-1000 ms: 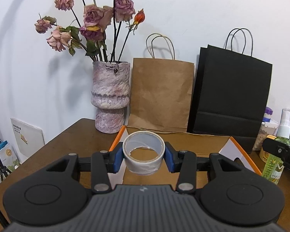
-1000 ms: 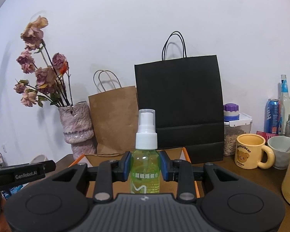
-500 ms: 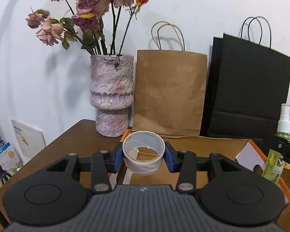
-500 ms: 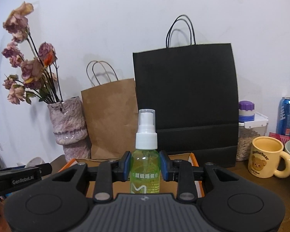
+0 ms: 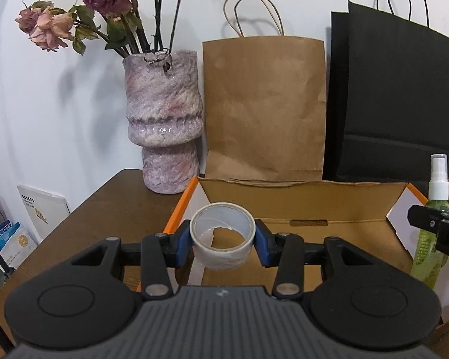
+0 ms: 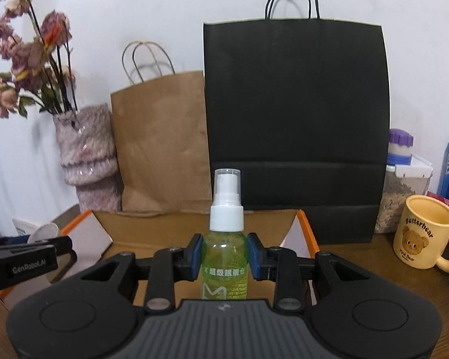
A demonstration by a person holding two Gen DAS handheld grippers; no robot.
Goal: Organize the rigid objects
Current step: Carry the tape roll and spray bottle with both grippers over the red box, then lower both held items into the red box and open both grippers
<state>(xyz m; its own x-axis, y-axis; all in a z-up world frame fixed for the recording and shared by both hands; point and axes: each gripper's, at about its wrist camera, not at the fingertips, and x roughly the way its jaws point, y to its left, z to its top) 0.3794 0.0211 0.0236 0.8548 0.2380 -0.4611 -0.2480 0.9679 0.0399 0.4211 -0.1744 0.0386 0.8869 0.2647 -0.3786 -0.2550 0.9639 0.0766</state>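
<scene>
The left claw is gripping a tape roll and the right claw a spray bottle, both hanging over the open box's near edge at frame centre.

The surface is dark matt wood. The open box is raw brown cardboard. The vase shows glossy, mottled glaze. The spray bottle is clear green plastic; both paper bags look matt.
</scene>
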